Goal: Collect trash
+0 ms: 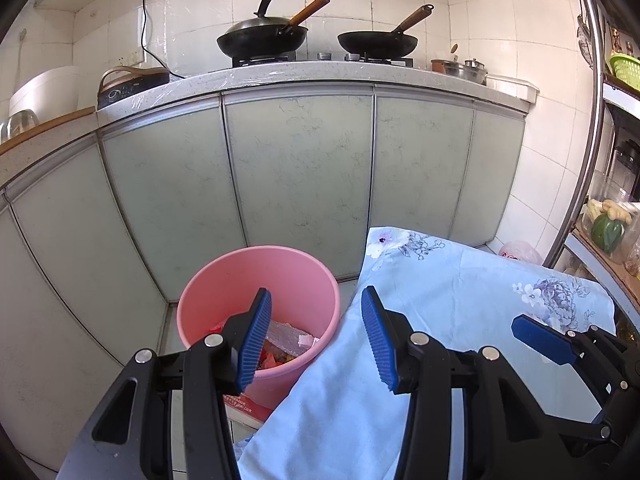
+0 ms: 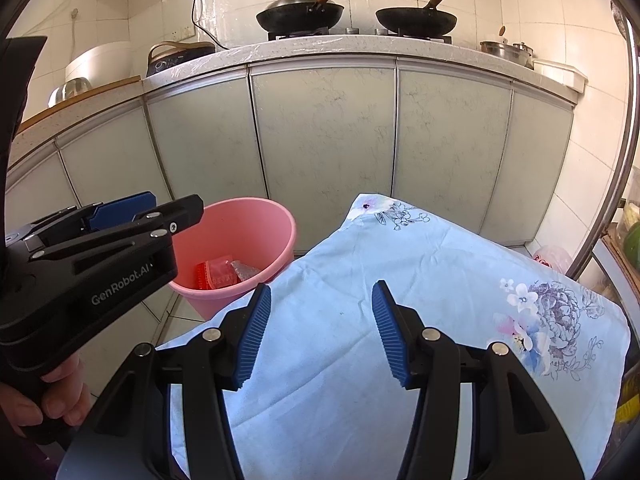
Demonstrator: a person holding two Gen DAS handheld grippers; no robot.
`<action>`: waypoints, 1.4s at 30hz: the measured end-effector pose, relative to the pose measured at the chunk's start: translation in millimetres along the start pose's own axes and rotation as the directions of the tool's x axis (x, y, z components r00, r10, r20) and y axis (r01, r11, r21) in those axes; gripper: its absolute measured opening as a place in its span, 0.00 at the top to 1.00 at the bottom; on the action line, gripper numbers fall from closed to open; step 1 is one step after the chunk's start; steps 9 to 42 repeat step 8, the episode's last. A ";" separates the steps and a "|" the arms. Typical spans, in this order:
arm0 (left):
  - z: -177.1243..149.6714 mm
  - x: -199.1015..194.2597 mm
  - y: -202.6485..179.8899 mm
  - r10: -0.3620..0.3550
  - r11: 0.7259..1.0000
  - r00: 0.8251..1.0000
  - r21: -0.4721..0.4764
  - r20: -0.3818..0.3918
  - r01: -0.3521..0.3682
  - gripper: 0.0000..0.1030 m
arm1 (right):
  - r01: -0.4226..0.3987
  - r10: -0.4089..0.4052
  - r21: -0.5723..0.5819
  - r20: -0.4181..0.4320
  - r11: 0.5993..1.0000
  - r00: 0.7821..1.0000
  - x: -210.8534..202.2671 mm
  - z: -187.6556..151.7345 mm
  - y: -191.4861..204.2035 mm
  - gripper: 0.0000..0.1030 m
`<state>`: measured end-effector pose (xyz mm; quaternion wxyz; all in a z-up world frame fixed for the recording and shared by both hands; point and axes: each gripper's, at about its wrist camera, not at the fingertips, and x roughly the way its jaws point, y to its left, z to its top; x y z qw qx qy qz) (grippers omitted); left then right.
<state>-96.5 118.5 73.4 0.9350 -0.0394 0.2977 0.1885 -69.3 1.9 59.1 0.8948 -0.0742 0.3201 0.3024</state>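
The left gripper point(image 1: 316, 336) hangs with jaws spread and empty above the near rim of the pink bucket point(image 1: 224, 284), where the trash point(image 1: 286, 338) lies at the bottom. The right gripper point(image 2: 320, 330), jaws likewise spread, hovers over the blue floral cloth point(image 2: 440, 264) beside the bucket.

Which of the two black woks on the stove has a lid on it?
The left wok, nearer the wall socket: a metal lid with a black handle covers it. The right wok sits open.
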 end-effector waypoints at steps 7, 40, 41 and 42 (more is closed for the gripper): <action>-1.6 3.9 -0.9 -0.007 1.000 1.000 0.002 -0.016 0.007 0.55 | 0.003 -0.003 0.006 -0.008 1.000 1.000 3.2 -0.5 -2.9 0.48; -1.5 4.8 -0.8 -0.009 1.000 1.000 0.002 -0.018 0.009 0.55 | 0.004 -0.004 0.007 -0.009 1.000 1.000 3.6 -0.6 -2.8 0.48; -1.5 4.8 -0.8 -0.009 1.000 1.000 0.002 -0.018 0.009 0.55 | 0.004 -0.004 0.007 -0.009 1.000 1.000 3.6 -0.6 -2.8 0.48; -1.5 4.8 -0.8 -0.009 1.000 1.000 0.002 -0.018 0.009 0.55 | 0.004 -0.004 0.007 -0.009 1.000 1.000 3.6 -0.6 -2.8 0.48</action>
